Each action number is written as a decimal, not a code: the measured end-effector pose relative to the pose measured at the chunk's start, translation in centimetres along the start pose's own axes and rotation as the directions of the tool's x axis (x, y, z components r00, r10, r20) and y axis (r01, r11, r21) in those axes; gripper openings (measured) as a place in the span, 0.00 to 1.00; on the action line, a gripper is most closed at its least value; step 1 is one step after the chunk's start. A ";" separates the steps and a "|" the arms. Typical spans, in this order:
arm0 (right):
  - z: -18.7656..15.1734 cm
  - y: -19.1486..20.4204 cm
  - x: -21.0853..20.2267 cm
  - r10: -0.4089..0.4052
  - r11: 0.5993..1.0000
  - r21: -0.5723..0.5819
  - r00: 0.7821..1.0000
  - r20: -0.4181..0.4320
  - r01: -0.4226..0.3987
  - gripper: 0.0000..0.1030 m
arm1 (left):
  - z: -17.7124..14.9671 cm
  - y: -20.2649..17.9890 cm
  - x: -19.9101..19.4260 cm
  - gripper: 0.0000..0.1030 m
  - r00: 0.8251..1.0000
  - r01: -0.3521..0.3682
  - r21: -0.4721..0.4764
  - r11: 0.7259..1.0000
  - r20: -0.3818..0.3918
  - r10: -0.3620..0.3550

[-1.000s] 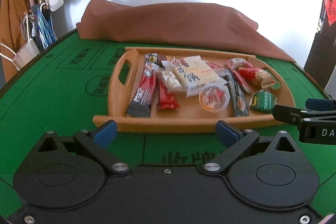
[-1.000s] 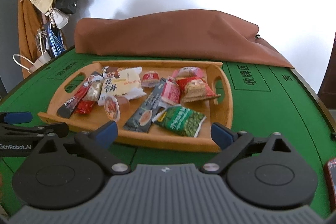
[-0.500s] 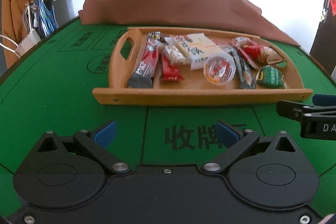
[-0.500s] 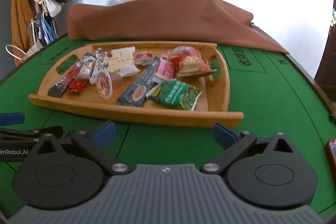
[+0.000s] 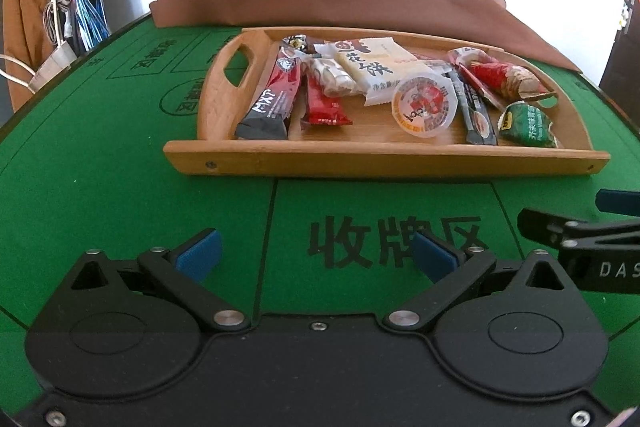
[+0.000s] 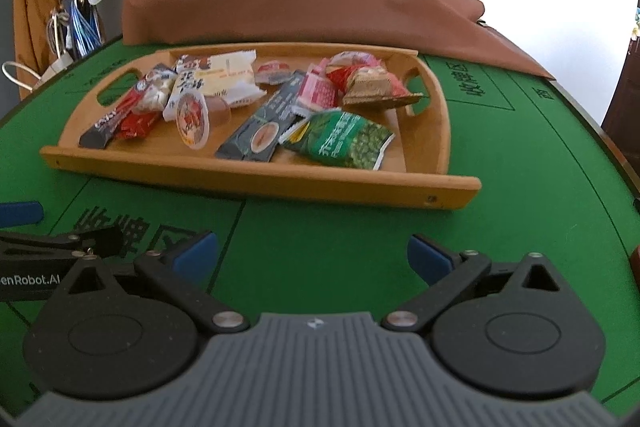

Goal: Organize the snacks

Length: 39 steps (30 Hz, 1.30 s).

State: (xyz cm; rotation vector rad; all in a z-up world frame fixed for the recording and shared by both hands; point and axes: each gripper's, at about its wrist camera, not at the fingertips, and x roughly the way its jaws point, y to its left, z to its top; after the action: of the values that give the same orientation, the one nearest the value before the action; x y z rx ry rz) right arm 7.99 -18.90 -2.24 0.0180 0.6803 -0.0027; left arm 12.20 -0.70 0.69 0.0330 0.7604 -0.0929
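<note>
Left wrist view shows the left gripper (image 5: 316,255) and right gripper (image 6: 312,257) both spread wide and empty over green felt, the crinkly foil snack packets (image 5: 276,99) and a domed jelly cup (image 5: 425,105) heaped in the smooth wooden tray (image 5: 384,161), where slick wrappers could slip from a pinch.
</note>
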 end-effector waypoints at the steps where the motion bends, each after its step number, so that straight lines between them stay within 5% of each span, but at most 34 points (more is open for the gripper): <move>1: -0.1 0.1 0.1 0.002 1.000 -0.004 1.000 -0.007 -0.002 1.00 | 0.0 0.0 0.0 1.00 1.000 -0.002 0.002 1.000 -0.001 0.002; 39: -0.2 0.6 0.6 -0.023 1.000 -0.021 0.999 -0.035 0.022 1.00 | -0.5 -0.1 -0.2 1.00 1.000 -0.023 -0.008 1.000 0.006 0.023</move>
State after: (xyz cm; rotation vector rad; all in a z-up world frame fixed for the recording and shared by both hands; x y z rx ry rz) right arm 8.34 -18.34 -2.71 -0.0092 0.7157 -0.0169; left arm 11.71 -0.75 0.48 0.0343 0.7540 -0.0682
